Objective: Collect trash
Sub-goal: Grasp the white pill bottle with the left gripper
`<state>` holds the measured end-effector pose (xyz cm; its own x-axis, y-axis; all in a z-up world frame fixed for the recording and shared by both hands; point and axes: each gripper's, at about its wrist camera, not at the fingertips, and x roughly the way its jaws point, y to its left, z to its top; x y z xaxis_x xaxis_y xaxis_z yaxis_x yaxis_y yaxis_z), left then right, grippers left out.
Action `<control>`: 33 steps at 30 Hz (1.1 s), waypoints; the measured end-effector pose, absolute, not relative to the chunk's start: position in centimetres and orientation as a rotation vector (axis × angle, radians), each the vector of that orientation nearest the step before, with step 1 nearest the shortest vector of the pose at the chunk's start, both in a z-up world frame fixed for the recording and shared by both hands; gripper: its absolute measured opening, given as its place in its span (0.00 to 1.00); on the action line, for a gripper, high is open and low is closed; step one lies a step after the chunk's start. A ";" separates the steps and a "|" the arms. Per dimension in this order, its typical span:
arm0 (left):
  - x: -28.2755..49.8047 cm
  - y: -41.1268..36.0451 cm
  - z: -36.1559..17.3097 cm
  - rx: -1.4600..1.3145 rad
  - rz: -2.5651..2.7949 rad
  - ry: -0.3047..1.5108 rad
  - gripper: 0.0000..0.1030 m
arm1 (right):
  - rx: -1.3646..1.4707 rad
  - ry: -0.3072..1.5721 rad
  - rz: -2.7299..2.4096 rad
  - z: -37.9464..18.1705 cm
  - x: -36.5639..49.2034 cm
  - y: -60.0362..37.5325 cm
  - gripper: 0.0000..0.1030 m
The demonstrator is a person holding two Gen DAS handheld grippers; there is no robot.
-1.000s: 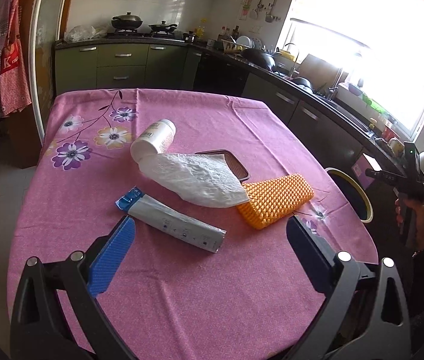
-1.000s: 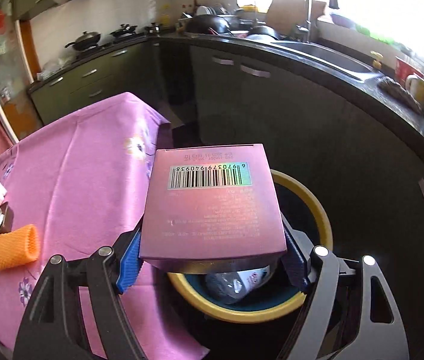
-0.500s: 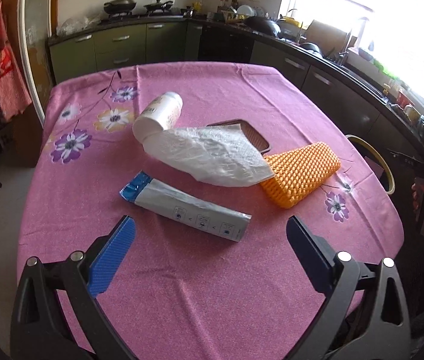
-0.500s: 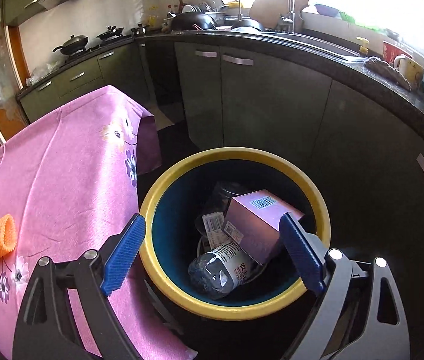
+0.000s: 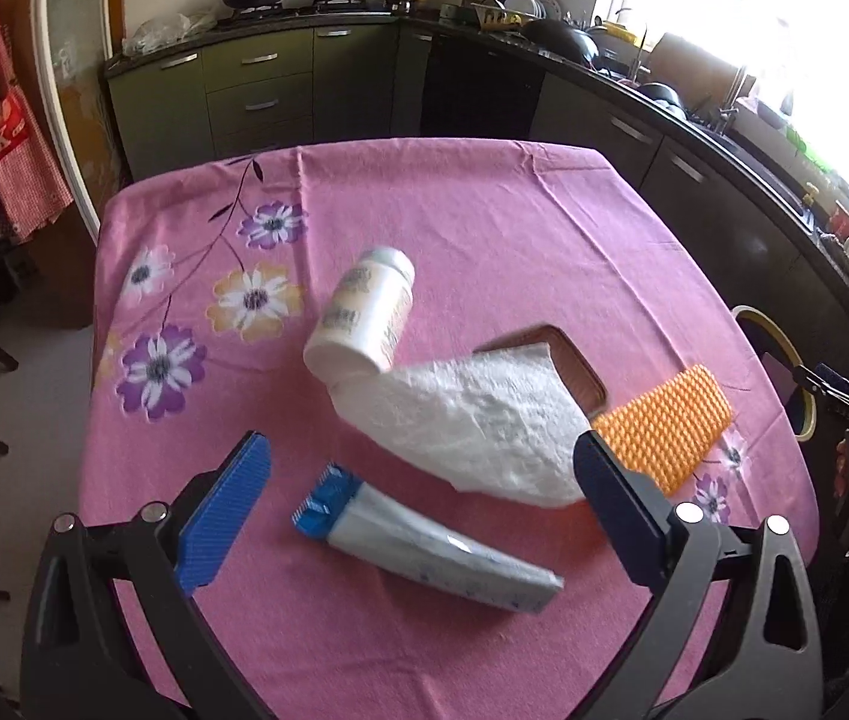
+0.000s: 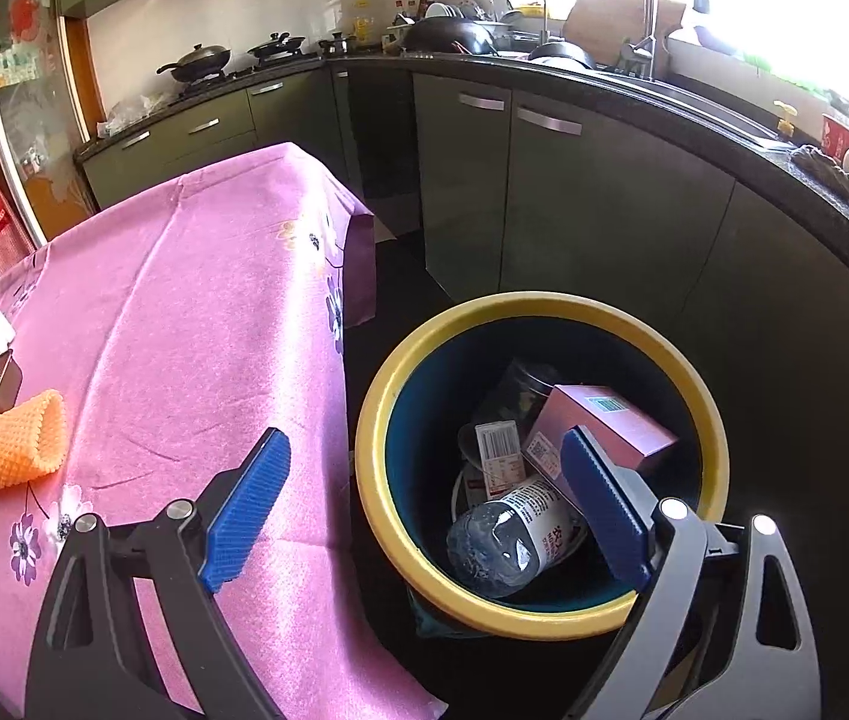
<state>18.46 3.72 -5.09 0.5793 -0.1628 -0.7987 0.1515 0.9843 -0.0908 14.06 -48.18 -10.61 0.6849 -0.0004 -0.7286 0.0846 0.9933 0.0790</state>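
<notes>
White bag (image 5: 478, 420) hides most of the brown tray (image 5: 574, 360); bottle (image 5: 364, 315) label blurred.

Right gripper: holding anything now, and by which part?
Nothing. The right gripper is open and empty; the pink box lies in the bin. The left gripper is open too, above the tube.

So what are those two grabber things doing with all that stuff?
A person is clearing trash off the pink table with two hand-held grippers. The right gripper hangs open over the yellow-rimmed bin, where a pink box and a plastic bottle already lie. The left gripper is open above a silver tube, beside a white bag, a white jar and an orange foam sleeve.
</notes>
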 end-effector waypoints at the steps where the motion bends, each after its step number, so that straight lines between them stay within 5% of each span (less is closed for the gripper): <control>1: 19.9 3.9 -4.8 0.006 -0.186 0.941 0.93 | 0.112 0.818 -0.045 -10.7 14.1 -48.1 0.88; 5: 25.1 5.0 -5.0 -0.012 -0.206 1.006 0.93 | 0.108 0.825 -0.041 -11.1 14.0 -47.9 0.88; 9: 28.3 5.1 -6.6 -0.005 -0.206 1.086 0.72 | 0.106 0.831 -0.049 -11.1 13.9 -48.1 0.88; 27: 31.4 3.9 -10.6 0.097 -0.179 1.233 0.45 | 0.110 0.845 -0.027 -11.7 14.3 -48.1 0.88; 33: 30.9 3.8 -9.5 0.107 -0.183 1.200 0.44 | 0.118 0.829 -0.030 -11.1 13.9 -48.4 0.88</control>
<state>30.93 3.82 -9.51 0.3503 -0.0849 -0.9328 0.1977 0.9801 -0.0150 13.92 -48.45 -11.10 0.6755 0.0199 -0.7371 0.0725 0.9930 0.0932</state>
